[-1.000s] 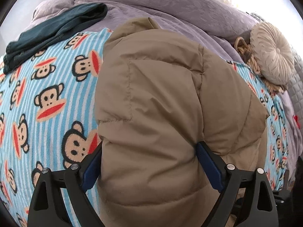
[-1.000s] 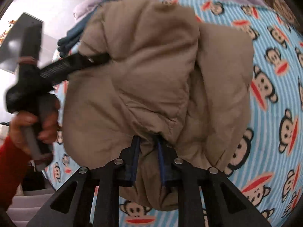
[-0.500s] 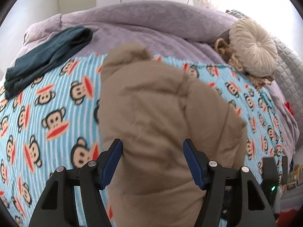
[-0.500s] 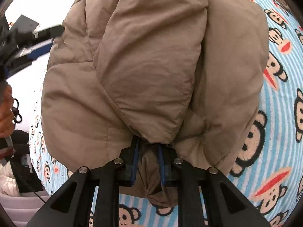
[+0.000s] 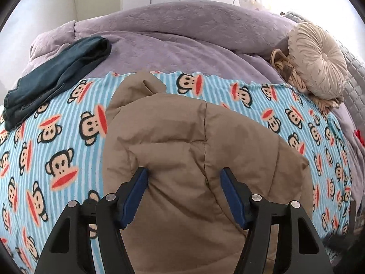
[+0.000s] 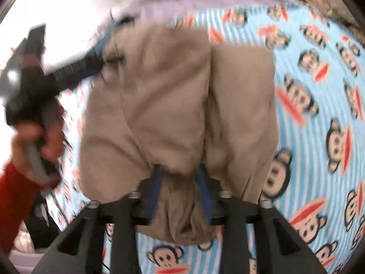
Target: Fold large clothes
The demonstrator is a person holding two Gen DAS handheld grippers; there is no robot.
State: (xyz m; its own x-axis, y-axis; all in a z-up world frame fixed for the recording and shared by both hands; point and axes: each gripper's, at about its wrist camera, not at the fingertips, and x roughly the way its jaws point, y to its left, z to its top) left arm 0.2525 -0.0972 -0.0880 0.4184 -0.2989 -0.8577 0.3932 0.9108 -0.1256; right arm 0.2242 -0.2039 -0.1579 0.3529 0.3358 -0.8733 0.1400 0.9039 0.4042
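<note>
On the monkey-print blanket point(image 5: 57, 141) lies a tan puffer jacket point(image 5: 187, 150), folded into a bulky bundle, hood end toward the purple quilt point(image 5: 182, 36). Left gripper point(image 5: 183, 182) hovers over the jacket's near part, jaws apart, blue pads not pressing the fabric. Right gripper point(image 6: 180, 178): jaws have just been opening, a bunched fold of jacket sits between them; the right wrist view is blurred, so the pads probably no longer pinch it. That view also shows the person's hand point(image 6: 34, 146) in a red sleeve point(image 6: 13, 196) holding the other gripper. Dark teal garment point(image 5: 57, 73) lies at the blanket's far left edge, round cream cushion point(image 5: 317, 61) far right.
</note>
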